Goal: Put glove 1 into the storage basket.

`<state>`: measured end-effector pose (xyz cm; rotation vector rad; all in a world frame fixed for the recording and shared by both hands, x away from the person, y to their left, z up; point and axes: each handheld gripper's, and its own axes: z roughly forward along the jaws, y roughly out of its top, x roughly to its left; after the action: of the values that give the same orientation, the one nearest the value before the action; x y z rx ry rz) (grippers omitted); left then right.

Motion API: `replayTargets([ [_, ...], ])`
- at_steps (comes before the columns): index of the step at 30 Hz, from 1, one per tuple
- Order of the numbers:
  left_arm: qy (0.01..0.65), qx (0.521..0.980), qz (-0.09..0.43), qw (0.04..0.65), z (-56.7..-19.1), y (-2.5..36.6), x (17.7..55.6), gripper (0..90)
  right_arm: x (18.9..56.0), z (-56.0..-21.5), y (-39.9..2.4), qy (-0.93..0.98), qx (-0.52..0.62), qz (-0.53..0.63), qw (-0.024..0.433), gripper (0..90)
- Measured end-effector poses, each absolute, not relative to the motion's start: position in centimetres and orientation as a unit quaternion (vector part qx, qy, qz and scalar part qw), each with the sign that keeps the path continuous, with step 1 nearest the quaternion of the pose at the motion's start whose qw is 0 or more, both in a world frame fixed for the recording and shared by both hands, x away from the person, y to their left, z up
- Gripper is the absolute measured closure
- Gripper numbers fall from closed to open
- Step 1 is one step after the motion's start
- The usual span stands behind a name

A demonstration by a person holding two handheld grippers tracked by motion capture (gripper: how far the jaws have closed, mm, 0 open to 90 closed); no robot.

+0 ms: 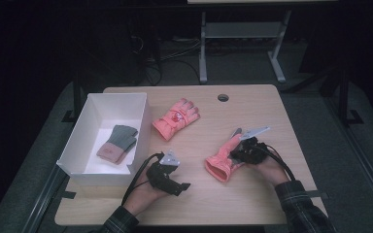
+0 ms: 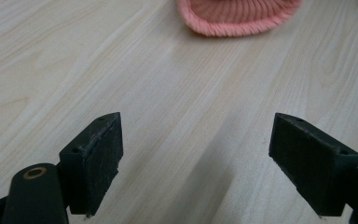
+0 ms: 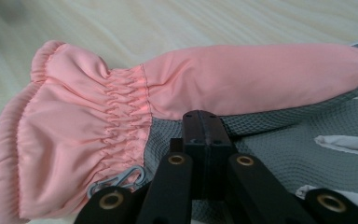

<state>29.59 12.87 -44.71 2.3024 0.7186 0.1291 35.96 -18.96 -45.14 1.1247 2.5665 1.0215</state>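
The right gripper sits low over the near right part of the wooden table, its jaws pressed fully together against the grey mesh palm of a pink ski glove; whether any fabric is pinched between them cannot be told. In the right gripper view that glove lies on its side, gathered cuff wide open and a small metal clip at the wrist seam. The glove rests well inside the right and near table edges, with bare wood all round it. The left gripper rests near the front edge, just beside the near right corner of a white open box; in the left gripper view its jaws stand wide apart with nothing between them, over bare wood, the cuff of the glove ahead of them. A second pink ski glove lies near the box's right wall, apart from it. Inside the box lies a grey knit glove with a pink cuff. The box sits at the left table edge.
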Motion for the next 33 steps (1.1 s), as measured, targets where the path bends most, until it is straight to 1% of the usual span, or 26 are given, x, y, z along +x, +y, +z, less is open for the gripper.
replayTargets([
  [6,0.277,0.893,0.048,0.352,-44.7,13.0,29.6,17.1,34.6,-45.0,-17.5,0.861,0.371,0.340,0.073,90.0],
  [13,0.278,0.894,0.044,0.350,-44.8,12.8,29.5,17.0,32.9,-44.6,-15.7,0.866,0.369,0.329,0.079,90.0],
  [21,0.268,0.899,0.045,0.343,-44.8,12.8,29.5,17.0,31.2,-44.5,-13.7,0.869,0.360,0.334,0.066,90.0],
  [29,0.261,0.903,0.042,0.339,-44.8,12.6,29.3,16.8,30.3,-44.4,-12.8,0.871,0.353,0.337,0.057,90.0],
  [30,0.261,0.903,0.042,0.339,-44.8,12.6,29.3,16.8,30.4,-44.4,-12.9,0.871,0.351,0.339,0.057,89.3],
  [33,0.261,0.902,0.042,0.341,-44.7,12.6,29.3,16.8,30.3,-44.1,-13.4,0.870,0.344,0.347,0.061,76.6],
])
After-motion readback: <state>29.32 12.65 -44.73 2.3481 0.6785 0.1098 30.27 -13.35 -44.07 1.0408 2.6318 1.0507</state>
